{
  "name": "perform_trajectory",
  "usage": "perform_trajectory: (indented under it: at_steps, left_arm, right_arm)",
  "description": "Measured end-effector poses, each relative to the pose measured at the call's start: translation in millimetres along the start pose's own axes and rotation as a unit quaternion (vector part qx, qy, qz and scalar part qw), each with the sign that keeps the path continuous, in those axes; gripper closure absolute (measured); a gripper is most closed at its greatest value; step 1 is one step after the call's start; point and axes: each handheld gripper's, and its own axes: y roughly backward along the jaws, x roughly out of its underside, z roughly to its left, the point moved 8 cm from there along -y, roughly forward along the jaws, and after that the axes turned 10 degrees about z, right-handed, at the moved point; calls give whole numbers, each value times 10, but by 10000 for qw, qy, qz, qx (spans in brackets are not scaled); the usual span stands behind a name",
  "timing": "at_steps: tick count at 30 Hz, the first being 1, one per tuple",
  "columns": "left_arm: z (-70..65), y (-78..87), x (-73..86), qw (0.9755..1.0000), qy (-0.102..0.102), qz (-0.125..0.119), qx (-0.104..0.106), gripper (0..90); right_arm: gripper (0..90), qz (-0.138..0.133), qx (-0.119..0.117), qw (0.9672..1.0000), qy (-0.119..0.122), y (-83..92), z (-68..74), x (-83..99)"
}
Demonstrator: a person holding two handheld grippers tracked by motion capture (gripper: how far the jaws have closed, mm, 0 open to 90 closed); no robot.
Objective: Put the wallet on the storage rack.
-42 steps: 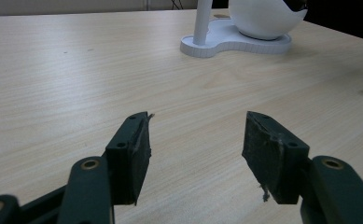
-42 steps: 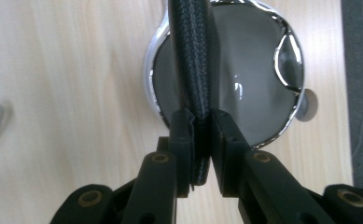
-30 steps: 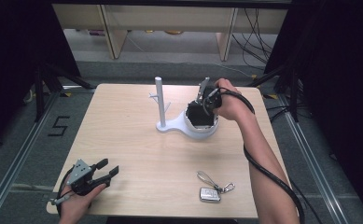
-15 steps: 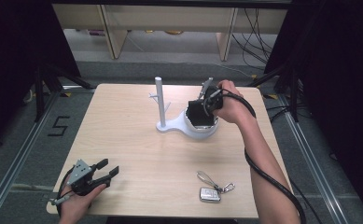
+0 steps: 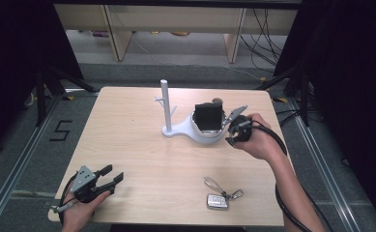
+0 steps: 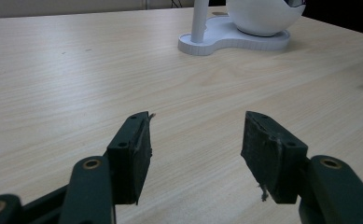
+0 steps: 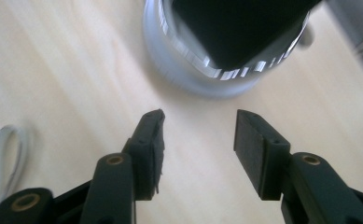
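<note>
White plastic marks the centre of the pale wood counter (image 5: 142, 159): a stand (image 5: 188, 129) with an upright post and a round bowl, and in that bowl sits a black box-like object (image 5: 209, 117), tilted and standing clear of the rim. A second ago the right gripper (image 5: 235, 126) was over that bowl, at the black object; now it has drawn off to the bowl's right side and hangs low near the stand's edge, nothing in it. By the look of it, the black object has just been set into the stand and let go, so that step appears done. In the right gripper view the jaws have just been opening and stand well apart, with bare counter between them and the bowl's rim a little way ahead. The left gripper (image 5: 100, 179) rests at the counter's near left corner, well apart from the stand, its jaws spread wide and holding nothing. Nearer the person than the stand, on its right side, lies a small key fob (image 5: 218, 201) on a looped ring, untouched.
</note>
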Motion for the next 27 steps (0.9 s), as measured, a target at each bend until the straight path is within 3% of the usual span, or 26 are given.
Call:
perform_trajectory:
  at_steps: [3,6,9,10,14,20,27]
  left_arm:
    - [-41,-6,-36,10000,-84,-33,36,421]
    - [-94,-10,-91,9999,-107,-73,106,435]
    - [-149,-35,-135,9996,-67,-158,220,431]
    - [-164,-31,-141,9997,-38,-129,224,421]
    - [-236,-42,-182,9987,-65,-268,418,416]
    - [-259,-53,-131,9990,-201,-111,375,430]
    - [-249,-72,-100,9991,-223,-35,363,441]
  right_arm:
    - [610,49,-275,9990,-348,-63,105,257]
    - [665,162,-395,9976,-537,-119,227,569]
    - [689,217,-460,9969,-593,-135,307,692]
    - [697,199,-467,9976,-463,-144,327,738]
    - [712,319,-620,9970,-326,-154,482,918]
    - [785,485,-791,9952,-296,-121,668,1108]
    - [785,536,-871,9937,-453,-68,793,1190]
